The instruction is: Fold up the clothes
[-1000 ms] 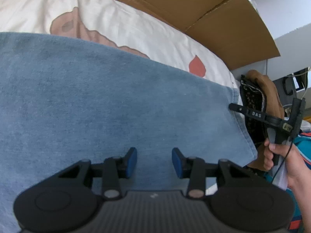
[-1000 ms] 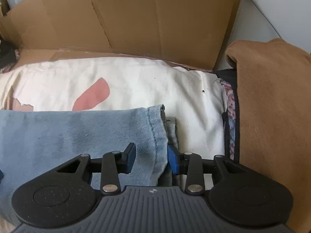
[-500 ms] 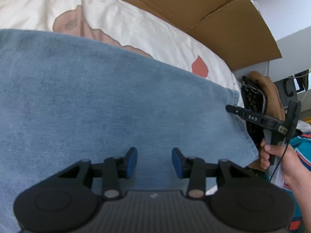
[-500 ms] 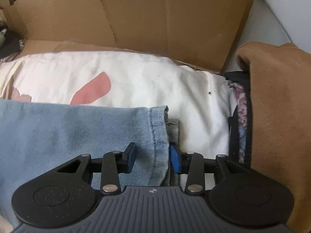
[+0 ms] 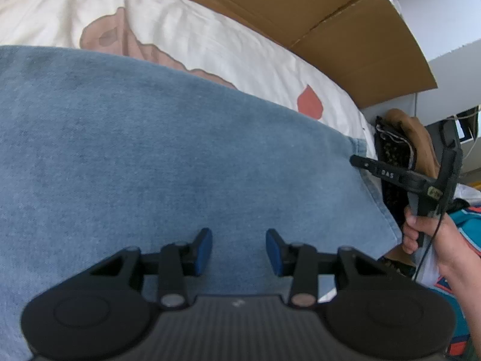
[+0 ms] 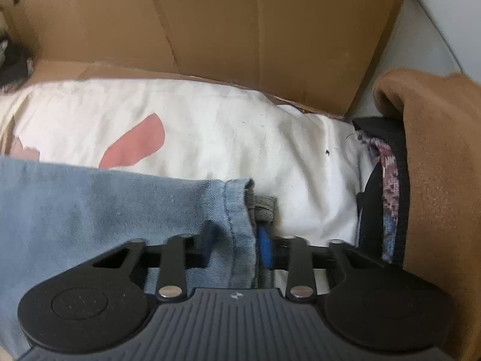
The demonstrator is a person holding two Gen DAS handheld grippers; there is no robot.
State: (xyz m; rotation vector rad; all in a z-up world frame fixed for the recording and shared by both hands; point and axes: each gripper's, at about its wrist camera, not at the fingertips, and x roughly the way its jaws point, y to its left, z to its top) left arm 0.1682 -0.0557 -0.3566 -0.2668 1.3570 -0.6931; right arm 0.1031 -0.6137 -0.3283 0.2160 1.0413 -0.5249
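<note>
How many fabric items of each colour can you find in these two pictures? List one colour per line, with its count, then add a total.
Blue denim jeans: 1
Cream sheet with pink patches: 1
Brown garment: 1
Dark patterned cloth: 1
Total: 4

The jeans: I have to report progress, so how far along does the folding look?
Early on. Done: the jeans lie spread flat on the white sheet. In hand: the right gripper is closing on the hem at the leg end; the left gripper hovers open over the denim, gripping nothing. Left: no fold shows, so the folding itself is still to do.
</note>
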